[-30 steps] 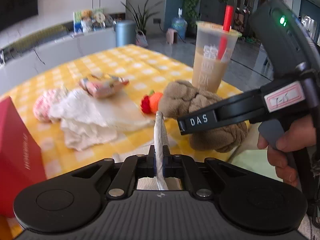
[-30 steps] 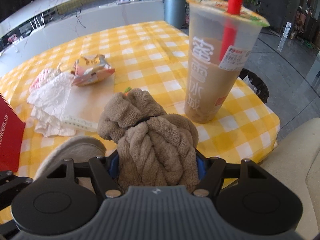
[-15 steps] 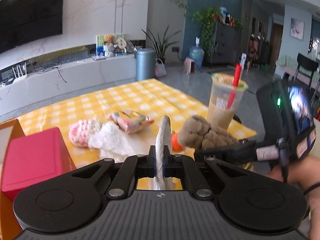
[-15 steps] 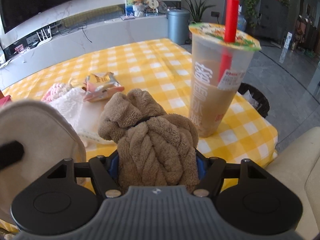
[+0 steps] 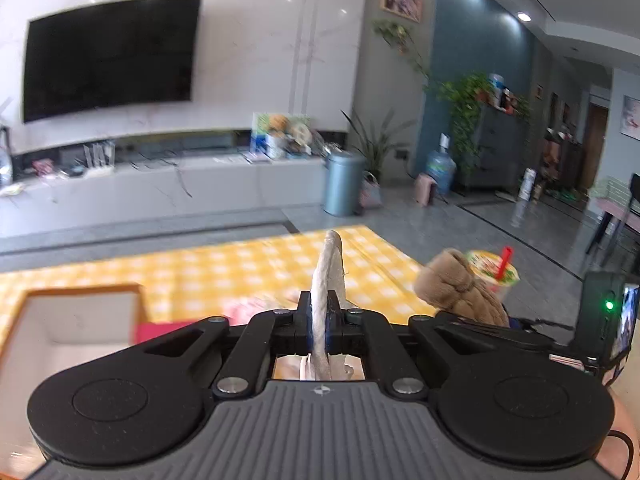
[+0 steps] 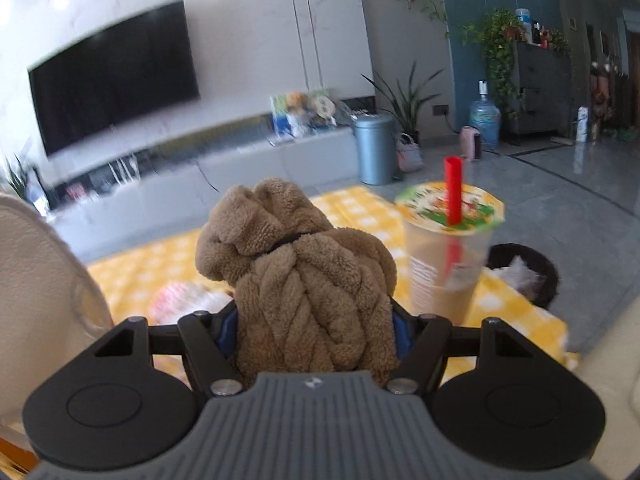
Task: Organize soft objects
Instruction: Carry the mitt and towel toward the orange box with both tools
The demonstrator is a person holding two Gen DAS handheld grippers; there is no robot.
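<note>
Left hand-held gripper [image 5: 320,320]: jaws were together, clamped on the thin edge of a flat beige pad [image 5: 328,276], which stood upright between them, clear of the bench [image 5: 224,268].
Right hand-held gripper [image 6: 316,320]: jaws were set wide but pressed on both flanks of a brown knotted plush [image 6: 296,280]; it sat lifted, above the yellow checked cloth.
Box: an open orange-rimmed box [image 5: 80,312] sat low left in the left view, near the bench edge; judged to be the likely drop spot, though that was not certain.
Left behind: a pink-and-white soft item [image 6: 184,300] lay on the bench, blurred; nothing more could be told of it.
Risk, drink: a sealed cup with red straw [image 6: 448,256] stood just beside the plush. A sideways swing of the right load could have knocked it over.
Risk, pad: gripped only by an edge, it could have pivoted or slipped out with a quick turn.
Risk, plush: bulky and squashy, it could have sagged from the grip if the squeeze eased.
Risk, crowding: both loads were close together; they could have fouled each other over the box mouth.
</note>
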